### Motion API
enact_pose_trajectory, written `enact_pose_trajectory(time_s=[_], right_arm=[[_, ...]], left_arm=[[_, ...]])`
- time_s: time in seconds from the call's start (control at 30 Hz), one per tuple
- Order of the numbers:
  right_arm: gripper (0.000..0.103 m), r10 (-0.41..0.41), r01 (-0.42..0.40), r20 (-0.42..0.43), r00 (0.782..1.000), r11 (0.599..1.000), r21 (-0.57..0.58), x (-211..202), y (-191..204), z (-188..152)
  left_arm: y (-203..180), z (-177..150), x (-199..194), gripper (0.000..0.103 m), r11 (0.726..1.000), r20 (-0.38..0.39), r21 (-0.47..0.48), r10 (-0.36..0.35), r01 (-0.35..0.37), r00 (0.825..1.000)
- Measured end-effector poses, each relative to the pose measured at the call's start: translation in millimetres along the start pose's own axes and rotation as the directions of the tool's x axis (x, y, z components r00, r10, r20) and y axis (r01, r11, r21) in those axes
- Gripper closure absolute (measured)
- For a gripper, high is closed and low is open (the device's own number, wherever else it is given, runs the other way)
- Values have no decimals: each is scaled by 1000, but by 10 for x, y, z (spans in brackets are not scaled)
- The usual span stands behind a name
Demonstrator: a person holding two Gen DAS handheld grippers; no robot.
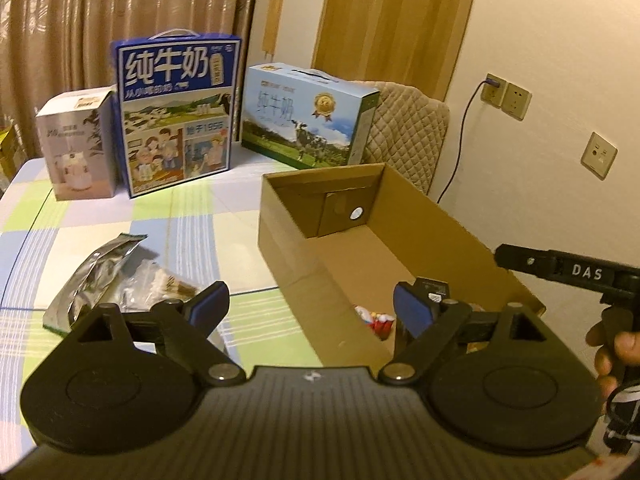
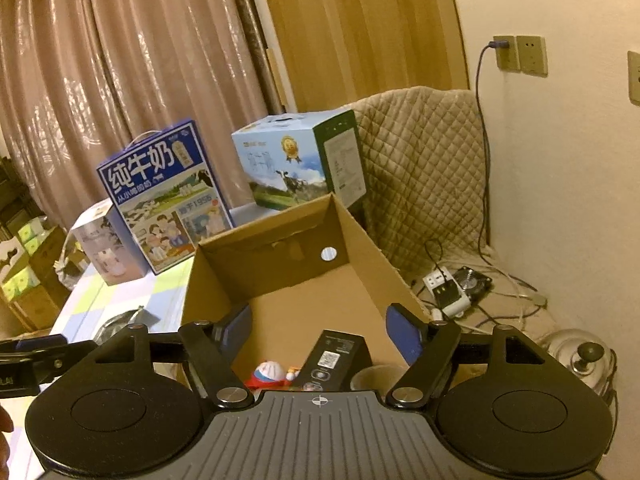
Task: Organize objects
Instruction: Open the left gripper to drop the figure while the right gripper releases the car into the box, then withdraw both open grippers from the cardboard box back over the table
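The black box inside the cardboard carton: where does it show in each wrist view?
Left wrist: black box low right of centre, mostly hidden behind the left gripper's right finger.
Right wrist: black box low centre, between the right gripper's open fingers.
Shared landmark: the white round dot on the cardboard carton's far wall.

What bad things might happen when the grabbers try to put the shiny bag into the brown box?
1. The silver bag looks crinkly and smooth, so it might slip from the open left gripper.
2. The cardboard box sits near the table's right edge; a bump could push it off.
3. The black carton and a toy already lie in the box and could get squashed.
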State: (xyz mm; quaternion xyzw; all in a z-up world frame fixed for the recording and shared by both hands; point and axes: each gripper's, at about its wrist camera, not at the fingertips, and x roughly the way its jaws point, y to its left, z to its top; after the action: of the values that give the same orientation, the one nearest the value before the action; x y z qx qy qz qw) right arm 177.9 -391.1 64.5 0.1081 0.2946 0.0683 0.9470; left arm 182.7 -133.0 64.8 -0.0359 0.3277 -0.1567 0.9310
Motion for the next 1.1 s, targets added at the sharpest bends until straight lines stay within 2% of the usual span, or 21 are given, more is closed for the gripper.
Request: enact_pose_trajectory(time_s=[0.27, 0.5, 0.83, 1.1], right_arm=[[32, 12, -12, 3, 1000, 1000, -12, -162, 122, -17], [32, 55, -54, 23, 998, 997, -48, -346, 407, 22], [32, 141, -137, 27, 990, 985, -105, -509, 900, -30], [32, 201, -200, -12, 980, 967, -160, -472, 1289, -210]], left_arm=[[249, -131, -213, 15, 998, 0, -38, 47, -47, 999], [588, -238, -545, 14, 990, 16, -73, 125, -124, 992], [1101, -388, -1046, 11, 959, 28, -128, 257, -251, 966], [1348, -526, -1267, 9, 941, 28, -154, 308, -300, 951]])
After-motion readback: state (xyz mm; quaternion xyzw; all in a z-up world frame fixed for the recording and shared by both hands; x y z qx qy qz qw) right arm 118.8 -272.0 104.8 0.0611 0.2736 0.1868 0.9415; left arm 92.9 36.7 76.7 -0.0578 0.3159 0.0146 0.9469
